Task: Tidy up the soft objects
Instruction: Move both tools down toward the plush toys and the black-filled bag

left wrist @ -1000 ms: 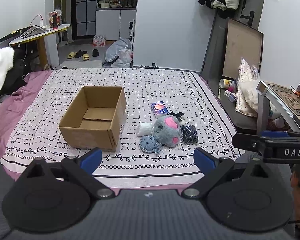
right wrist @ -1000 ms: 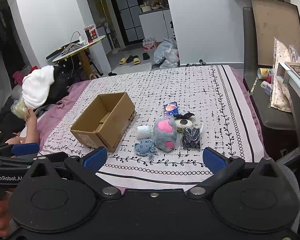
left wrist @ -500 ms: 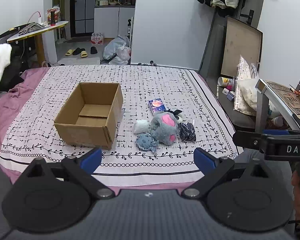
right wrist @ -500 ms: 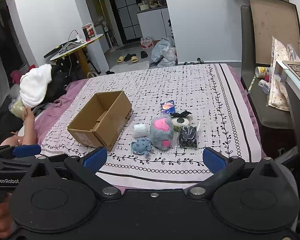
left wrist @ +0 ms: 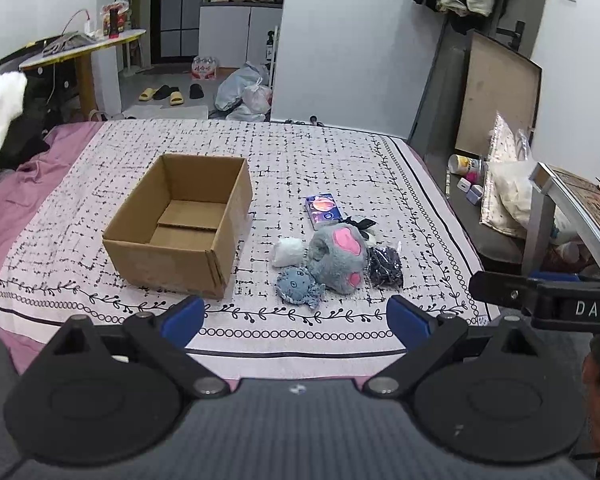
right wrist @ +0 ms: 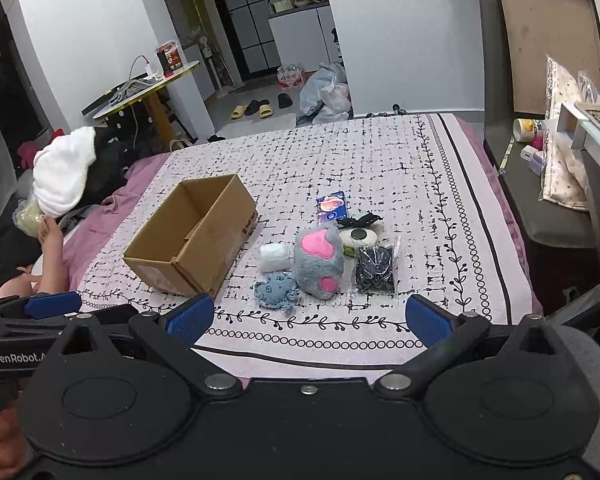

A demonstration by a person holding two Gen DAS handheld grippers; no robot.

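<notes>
An open, empty cardboard box [left wrist: 180,224] [right wrist: 196,236] stands on the patterned bedspread [left wrist: 300,152]. To its right lies a cluster: a grey plush with pink patches [left wrist: 338,258] [right wrist: 318,262], a small blue plush [left wrist: 298,284] [right wrist: 274,288], a white soft ball [left wrist: 286,252] [right wrist: 274,256], a dark item in a clear bag [left wrist: 385,266] [right wrist: 374,270], a blue packet [left wrist: 322,209] [right wrist: 331,207] and a white round object with a black bow [right wrist: 358,232]. My left gripper [left wrist: 294,318] and right gripper [right wrist: 308,318] hover open at the bed's near edge, holding nothing.
A white bundle and dark clothes [right wrist: 66,172] lie at the bed's left side, with a person's bare foot [right wrist: 52,248] there. A bench with bags and bottles [left wrist: 500,196] stands to the right, beside a desk edge [left wrist: 572,208]. Floor clutter sits beyond the bed.
Both grippers have shifted slightly, so the box and cluster sit a little higher and farther left in view. Both stay open and the objects have not moved.
</notes>
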